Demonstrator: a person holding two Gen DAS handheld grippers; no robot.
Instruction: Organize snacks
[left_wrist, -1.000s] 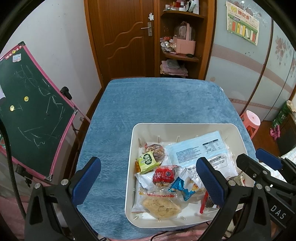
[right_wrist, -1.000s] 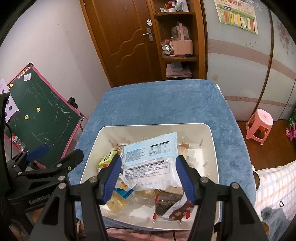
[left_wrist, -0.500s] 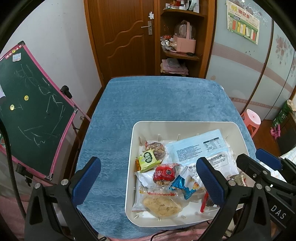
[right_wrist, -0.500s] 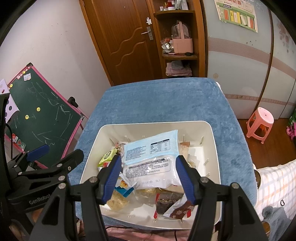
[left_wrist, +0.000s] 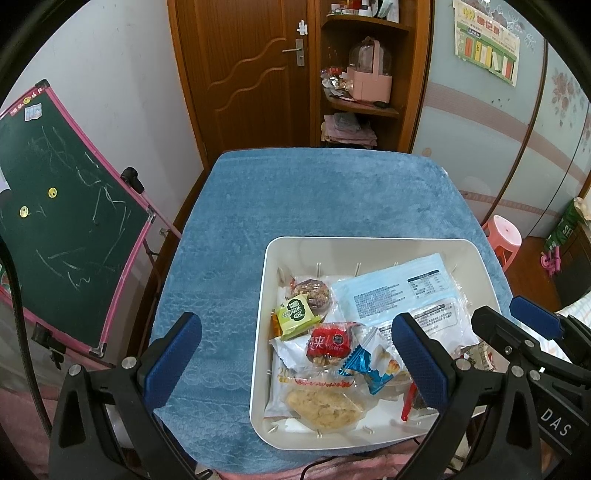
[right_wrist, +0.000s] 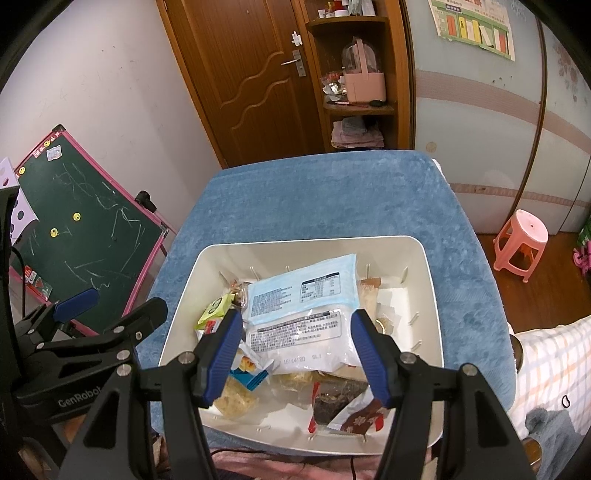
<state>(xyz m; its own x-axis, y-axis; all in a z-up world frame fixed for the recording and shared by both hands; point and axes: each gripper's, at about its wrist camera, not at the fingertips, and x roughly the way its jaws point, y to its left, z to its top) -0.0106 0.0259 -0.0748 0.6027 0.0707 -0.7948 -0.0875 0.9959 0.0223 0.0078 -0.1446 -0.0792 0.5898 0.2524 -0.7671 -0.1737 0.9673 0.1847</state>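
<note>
White bin (right_wrist: 430, 280) heaped with snacks on blue cloth (left_wrist: 295, 206), both grippers — left (left_wrist: 295, 363), right (right_wrist: 295, 354) — spread wide, empty, chalkboard (left_wrist: 62, 221) left of bin, pink stool (right_wrist: 521, 240) right.

The right gripper (right_wrist: 297, 354) hangs wide-jawed over a white tray (right_wrist: 430, 295) on a blue-clothed table (right_wrist: 314, 199), its pads flanking a large pale-blue packet (right_wrist: 301, 291) that lies over smaller snacks. A green sachet (right_wrist: 214, 308) peeks out left; whether the pads touch anything is unclear. The left gripper (right_wrist: 110, 306) hangs beside the tray.
</note>
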